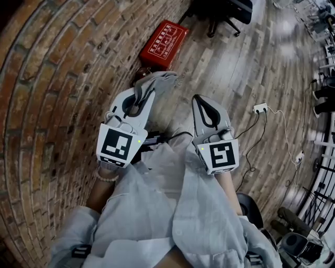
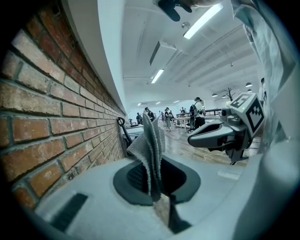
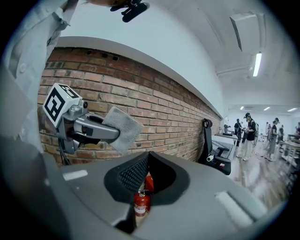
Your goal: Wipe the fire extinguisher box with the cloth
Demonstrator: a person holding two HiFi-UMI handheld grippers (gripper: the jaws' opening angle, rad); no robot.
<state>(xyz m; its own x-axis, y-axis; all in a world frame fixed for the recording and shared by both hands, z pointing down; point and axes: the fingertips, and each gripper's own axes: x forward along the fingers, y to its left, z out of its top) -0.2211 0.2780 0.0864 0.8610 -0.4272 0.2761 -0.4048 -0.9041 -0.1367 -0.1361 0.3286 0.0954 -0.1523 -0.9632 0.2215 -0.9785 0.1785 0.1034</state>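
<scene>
The red fire extinguisher box (image 1: 163, 44) lies on the wooden floor by the brick wall, ahead of both grippers. A red fire extinguisher (image 3: 141, 204) stands near it and shows through the slit of my right gripper's jaws. My left gripper (image 1: 148, 93) is shut on a grey cloth (image 1: 161, 81); the cloth (image 2: 150, 145) stands up from between its jaws. My right gripper (image 1: 199, 99) is held beside it, shut and holding nothing. From the right gripper view, the left gripper (image 3: 110, 133) and its cloth (image 3: 123, 127) are against the wall.
The brick wall (image 1: 57, 78) curves along the left. A black office chair (image 1: 225, 15) stands beyond the box. A white power strip (image 1: 260, 108) with cables lies on the floor at the right. Dark equipment (image 1: 296, 235) sits at the lower right. People stand far off (image 3: 247, 133).
</scene>
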